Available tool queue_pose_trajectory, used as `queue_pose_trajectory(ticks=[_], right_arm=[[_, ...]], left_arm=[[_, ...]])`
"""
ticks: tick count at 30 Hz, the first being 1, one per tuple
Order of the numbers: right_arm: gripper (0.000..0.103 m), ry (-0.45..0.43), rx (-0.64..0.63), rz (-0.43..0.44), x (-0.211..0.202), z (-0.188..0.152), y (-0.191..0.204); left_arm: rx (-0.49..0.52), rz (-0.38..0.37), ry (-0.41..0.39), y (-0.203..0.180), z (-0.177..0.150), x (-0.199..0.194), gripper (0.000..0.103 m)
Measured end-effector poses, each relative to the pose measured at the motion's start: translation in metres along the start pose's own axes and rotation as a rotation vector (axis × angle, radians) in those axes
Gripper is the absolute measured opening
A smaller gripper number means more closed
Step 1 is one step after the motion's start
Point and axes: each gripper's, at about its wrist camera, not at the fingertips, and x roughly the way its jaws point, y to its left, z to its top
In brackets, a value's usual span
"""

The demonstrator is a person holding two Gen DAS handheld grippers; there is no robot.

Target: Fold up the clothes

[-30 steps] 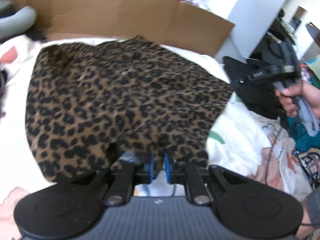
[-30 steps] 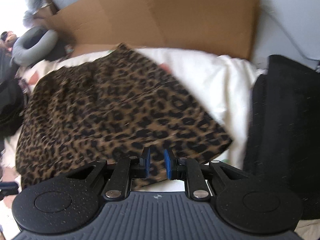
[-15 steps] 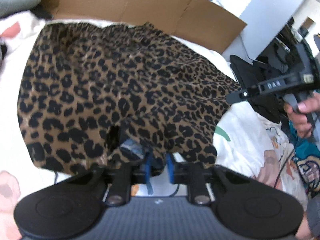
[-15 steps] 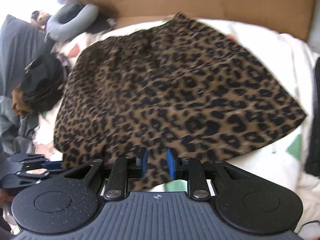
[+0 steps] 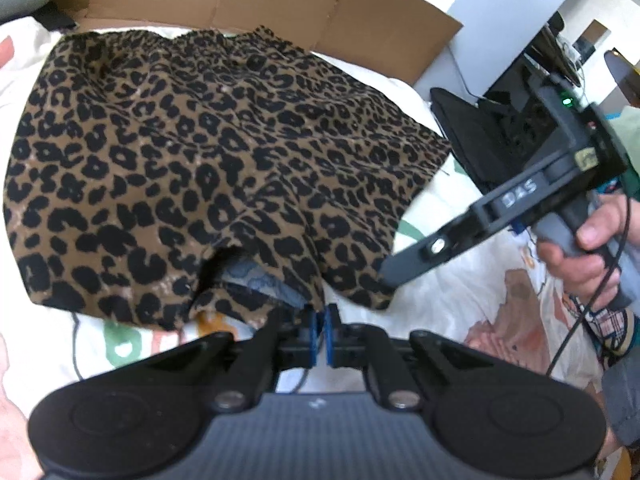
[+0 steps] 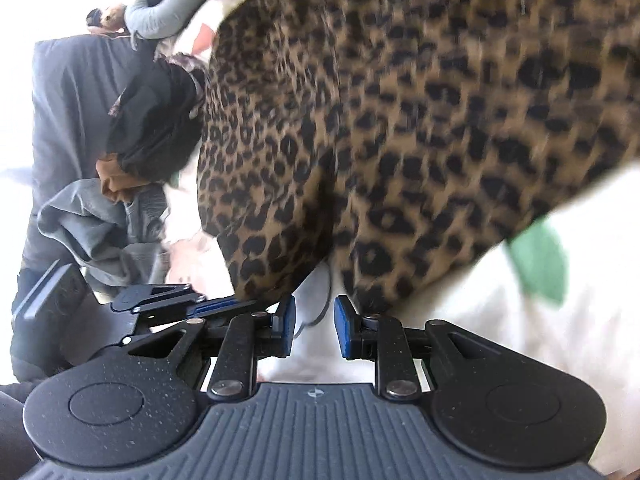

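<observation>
While the white printed bedsheet [image 5: 436, 300] carries it, the leopard-print garment [image 5: 208, 152] lies spread toward the cardboard-backed far edge, hem nearest both hands. Left gripper [image 5: 320, 334] is pinched closed on the hem; right gripper [image 6: 315, 326] stands parted, empty, just short of the hem.

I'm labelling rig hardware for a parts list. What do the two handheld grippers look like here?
Both are black plastic with blue finger pads, twin round discs and a ribbed grey deck. The left gripper shows silver pivot bolts. The right gripper, seen side-on, bears a white "DAS" marking, a green light, a grey handle and a black cable.
</observation>
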Motion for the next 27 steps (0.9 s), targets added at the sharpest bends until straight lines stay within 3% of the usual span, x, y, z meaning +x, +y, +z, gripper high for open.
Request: queue_pose_trajectory(ticks=[2,5,14,16,17,18,21,27], right_arm=[[0.025,0.022,0.026,0.023,0.009,-0.003,-0.002],[0.044,0.021,0.077,0.072,0.015,-0.004,-0.005],[0.044,0.023,0.221,0.164,0.032,-0.003,-0.026],[0.043,0.026,0.273,0.201,0.039,-0.004,-0.034],[0.037,0.029,0.291,0.215,0.042,-0.005,-0.036],[0.023,0.030,0.301,0.228,0.043,-0.005,-0.038],[0.009,0.020,0.308,0.241,0.043,-0.004,-0.040],[0.008,-0.026,0.272,0.152,0.031,0.002,-0.043]], left_arm=[[0.009,-0.006,0.002,-0.004,-0.002,0.002,0.004],[0.025,-0.010,0.000,-0.008,-0.003,0.005,0.004],[-0.006,-0.061,-0.015,-0.008,-0.007,0.012,0.004],[-0.021,-0.072,-0.013,-0.007,-0.008,0.014,0.004],[-0.021,-0.074,-0.010,-0.008,-0.008,0.015,0.004],[-0.020,-0.075,-0.008,-0.008,-0.008,0.016,0.004],[-0.017,-0.083,-0.002,-0.008,-0.008,0.016,0.004],[-0.015,-0.027,-0.016,0.001,-0.009,0.002,0.004]])
